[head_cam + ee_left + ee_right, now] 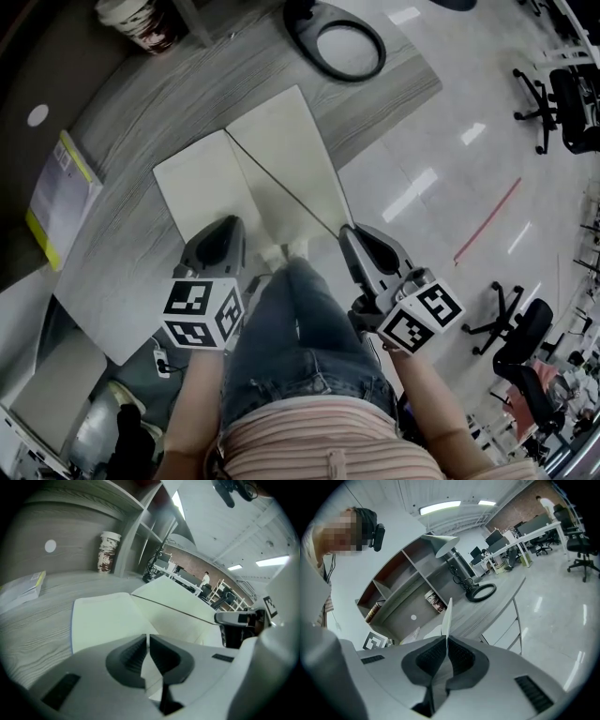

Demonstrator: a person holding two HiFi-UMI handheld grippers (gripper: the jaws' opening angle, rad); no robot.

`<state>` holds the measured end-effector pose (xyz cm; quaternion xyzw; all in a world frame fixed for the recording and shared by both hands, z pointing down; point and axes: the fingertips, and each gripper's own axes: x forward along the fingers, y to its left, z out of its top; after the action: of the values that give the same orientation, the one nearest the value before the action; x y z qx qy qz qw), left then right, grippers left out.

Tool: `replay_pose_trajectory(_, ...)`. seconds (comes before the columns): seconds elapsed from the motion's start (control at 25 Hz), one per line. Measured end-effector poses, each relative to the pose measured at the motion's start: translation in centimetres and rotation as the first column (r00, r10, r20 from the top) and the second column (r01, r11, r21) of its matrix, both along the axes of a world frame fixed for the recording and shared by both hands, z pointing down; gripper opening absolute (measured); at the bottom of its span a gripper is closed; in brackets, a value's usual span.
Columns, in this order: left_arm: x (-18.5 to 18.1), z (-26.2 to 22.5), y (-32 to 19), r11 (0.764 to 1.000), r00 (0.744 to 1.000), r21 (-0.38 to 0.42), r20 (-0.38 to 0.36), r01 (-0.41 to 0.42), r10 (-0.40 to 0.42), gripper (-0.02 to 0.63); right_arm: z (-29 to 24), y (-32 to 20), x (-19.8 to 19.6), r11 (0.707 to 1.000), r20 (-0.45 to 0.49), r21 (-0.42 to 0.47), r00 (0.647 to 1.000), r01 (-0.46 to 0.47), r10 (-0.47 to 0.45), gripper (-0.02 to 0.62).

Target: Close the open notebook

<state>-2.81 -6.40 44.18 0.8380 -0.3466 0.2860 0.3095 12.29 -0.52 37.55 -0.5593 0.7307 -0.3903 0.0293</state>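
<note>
Jaws of the left gripper (223, 230) meet, empty, at the 6 o'clock edge of the notebook (211, 187), open on the desk (141, 122), spine running 11 to 5 o'clock. The right gripper (349, 231) pinches its raised right leaf (291, 150), which should fold toward 9 o'clock.

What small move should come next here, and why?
Probably swing the right tool up and over toward the left: it is clamped on the notebook's right half, which is raised off the table, while the left half lies flat.
</note>
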Motion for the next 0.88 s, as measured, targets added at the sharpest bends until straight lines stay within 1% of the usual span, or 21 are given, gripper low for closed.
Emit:
replay_pose_trajectory(0.4, -1.4, 0.2, 0.9, 0.999, 0.999, -0.004, 0.005, 0.043, -0.043, 0.014, -2.0, -0.1, -1.9, 0.996, -0.06, 0.051, 0.996, 0.068, -0.065, 0.02)
replay_pose_trajectory(0.56, -2.2, 0.2, 1.3, 0.998, 0.998, -0.007, 0.001, 0.065, -0.065, 0.014, -2.6, 0.0, -2.7, 0.994, -0.069, 0.066, 0.994, 0.086, -0.081, 0.02)
replay_pose_trajectory(0.88, -4.1, 0.7, 1.7, 0.993, 0.993, -0.023, 0.029, 0.112, -0.112, 0.014, -3.6, 0.0, -3.9, 0.988, -0.09, 0.086, 0.989, 0.128, -0.12, 0.02)
